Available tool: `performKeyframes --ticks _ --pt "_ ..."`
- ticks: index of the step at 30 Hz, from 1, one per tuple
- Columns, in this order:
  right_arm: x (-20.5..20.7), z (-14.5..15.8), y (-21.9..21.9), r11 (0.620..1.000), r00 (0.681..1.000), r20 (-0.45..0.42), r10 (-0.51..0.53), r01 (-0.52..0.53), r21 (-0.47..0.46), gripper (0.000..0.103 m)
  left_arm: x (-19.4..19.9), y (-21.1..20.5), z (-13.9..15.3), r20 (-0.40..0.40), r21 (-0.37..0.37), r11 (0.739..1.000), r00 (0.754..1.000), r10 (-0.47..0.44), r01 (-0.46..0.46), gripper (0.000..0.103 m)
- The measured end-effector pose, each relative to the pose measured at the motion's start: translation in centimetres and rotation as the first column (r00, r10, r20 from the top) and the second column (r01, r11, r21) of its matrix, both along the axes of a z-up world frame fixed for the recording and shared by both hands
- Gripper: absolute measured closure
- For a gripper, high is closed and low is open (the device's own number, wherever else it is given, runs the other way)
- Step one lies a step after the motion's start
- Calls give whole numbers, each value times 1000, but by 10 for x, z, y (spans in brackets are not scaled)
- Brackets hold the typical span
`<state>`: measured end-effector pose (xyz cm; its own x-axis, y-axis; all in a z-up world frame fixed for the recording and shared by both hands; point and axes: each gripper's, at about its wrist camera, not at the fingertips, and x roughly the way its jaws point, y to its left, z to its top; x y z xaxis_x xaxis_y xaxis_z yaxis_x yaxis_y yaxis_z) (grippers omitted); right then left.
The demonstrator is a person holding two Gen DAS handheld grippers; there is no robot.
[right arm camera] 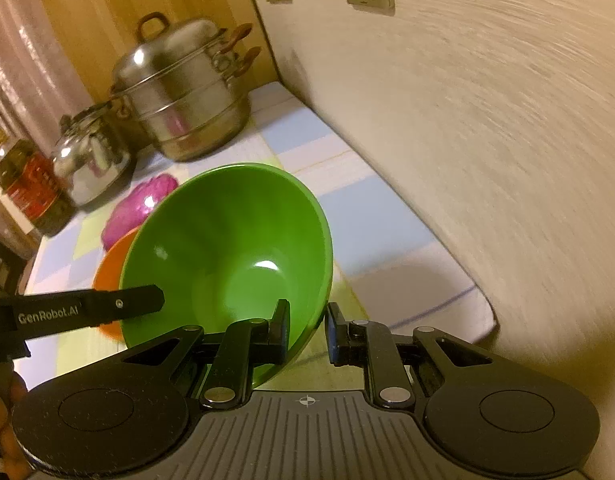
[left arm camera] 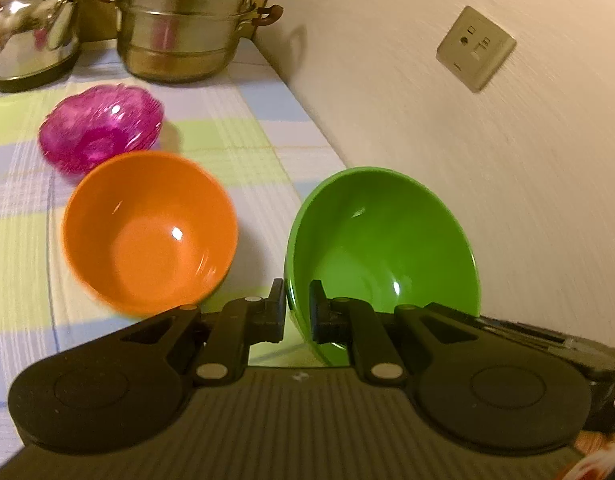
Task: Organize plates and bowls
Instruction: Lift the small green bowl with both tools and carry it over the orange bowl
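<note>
We see a checked tablecloth (left arm camera: 211, 148) covering the counter along the wall. At the back stands a stacked steel steamer pot (left arm camera: 183, 28) with a kettle (left arm camera: 31, 36) beside it; the right view adds an oil bottle (right arm camera: 31, 188). The green bowl (left arm camera: 383, 240) is tilted, off the cloth near the wall, held by both tools: left gripper (left arm camera: 297, 312) pinches its near rim, one finger inside, one outside; right gripper (right arm camera: 307, 332) pinches the rim likewise. The orange bowl (left arm camera: 147, 232) sits upright just left of green. The pink glass dish (left arm camera: 101, 132) lies behind orange, near it.
</note>
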<state>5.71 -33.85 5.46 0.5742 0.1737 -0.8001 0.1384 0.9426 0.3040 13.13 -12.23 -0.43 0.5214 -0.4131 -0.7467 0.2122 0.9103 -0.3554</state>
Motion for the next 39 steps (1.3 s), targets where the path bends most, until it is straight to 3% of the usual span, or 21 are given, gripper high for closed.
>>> performKeyframes --ticks 8,19,31,39 --pt "-38 2 33 997 997 -14 77 -78 -14 85 -56 32 -8 -13 15 998 998 63 -63 93" --pt "-54 -10 78 983 982 -52 184 -184 5 85 -87 74 -11 -25 32 990 990 139 -138 93" --pt "-52 1 92 975 974 -34 223 -223 4 85 -95 91 -1 -20 24 985 985 169 -168 93" --pt "-24 18 97 973 973 20 231 -231 18 85 -73 102 24 29 12 981 981 191 -191 93"
